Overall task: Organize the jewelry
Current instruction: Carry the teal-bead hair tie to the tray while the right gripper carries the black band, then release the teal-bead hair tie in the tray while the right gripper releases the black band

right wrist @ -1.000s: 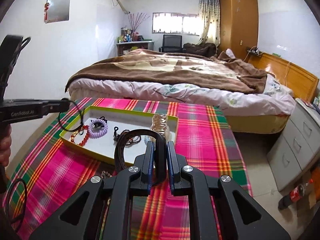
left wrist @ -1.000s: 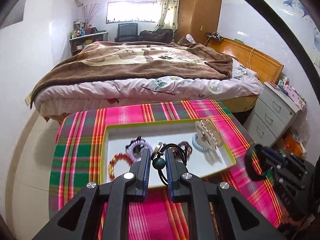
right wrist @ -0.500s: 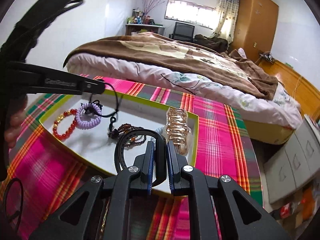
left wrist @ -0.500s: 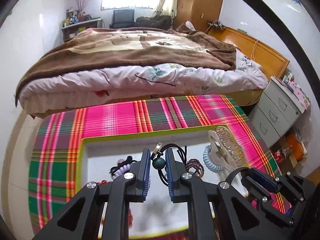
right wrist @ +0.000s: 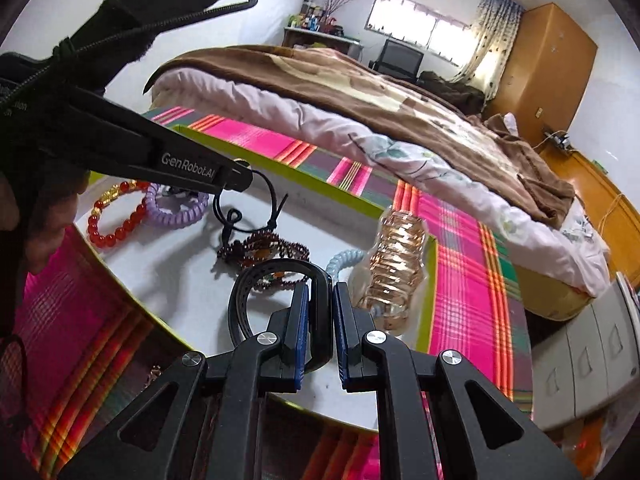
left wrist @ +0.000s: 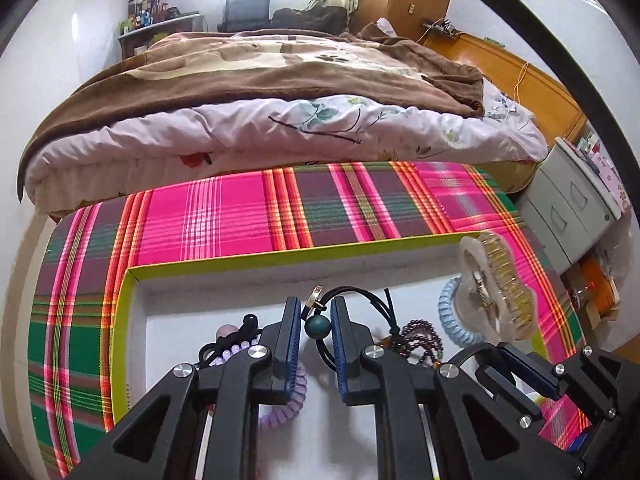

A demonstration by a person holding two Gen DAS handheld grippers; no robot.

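Since a second ago, both lowered over the green-rimmed tray (left wrist: pixel 120 320), left gripper (left wrist: pixel 316 326) nipped on green-bead cord necklace (left wrist: pixel 318 327), right gripper (right wrist: pixel 320 320) clamped on black strap (right wrist: pixel 276 270); placing step judged; next: lower, release clear of maroon beads (right wrist: pixel 264 250).

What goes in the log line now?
left tongs: shut on cord | right tongs: shut on band | both over tray
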